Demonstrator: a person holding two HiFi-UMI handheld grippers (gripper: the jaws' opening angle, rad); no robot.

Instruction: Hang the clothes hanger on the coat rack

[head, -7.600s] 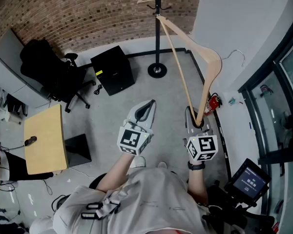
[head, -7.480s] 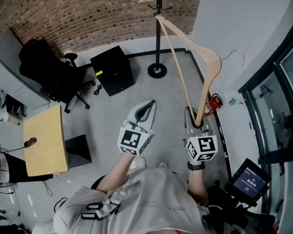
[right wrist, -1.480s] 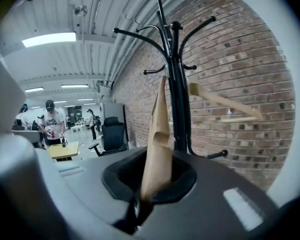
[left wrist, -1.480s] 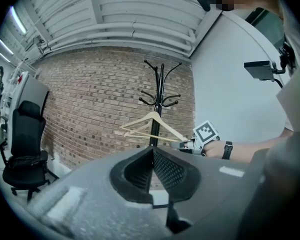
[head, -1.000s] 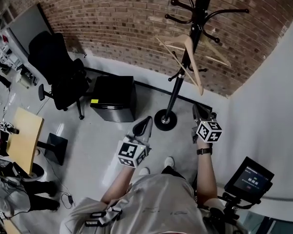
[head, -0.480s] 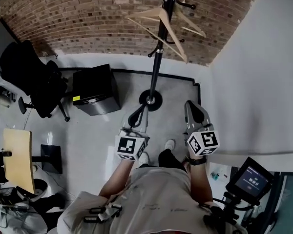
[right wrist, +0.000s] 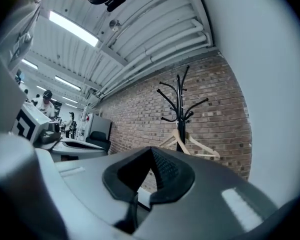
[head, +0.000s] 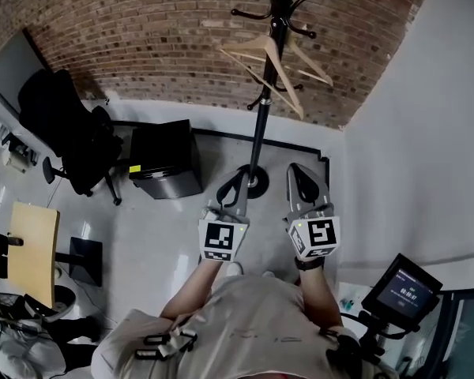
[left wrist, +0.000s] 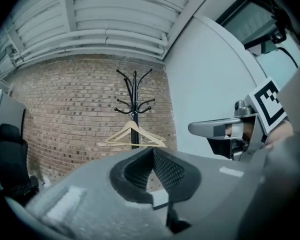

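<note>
The clothes hanger (left wrist: 121, 133) hangs on the coat rack (head: 261, 125), caught on one of the lower hooks beside the black pole. Its long axis runs side to side, roughly along the brick wall (head: 142, 38) behind it. It lies ahead of and well above both tools, and neither one touches it. The left tool (head: 234, 186) and the right tool (head: 303, 181) are held low and side by side over the floor (head: 166, 235), pointing toward the foot of the rack. Each has its jaws pressed together with nothing between them. In the head view the pole rises between the two tools, a little nearer the left one's line, while one wooden arm of the hanger reaches out toward the right. From here I would say the hanging is done, since the hanger carries its own weight on the hook. If it needed straightening, either tool would have to go forward and steeply up. The right one looks slightly better placed for the outer arm.
</note>
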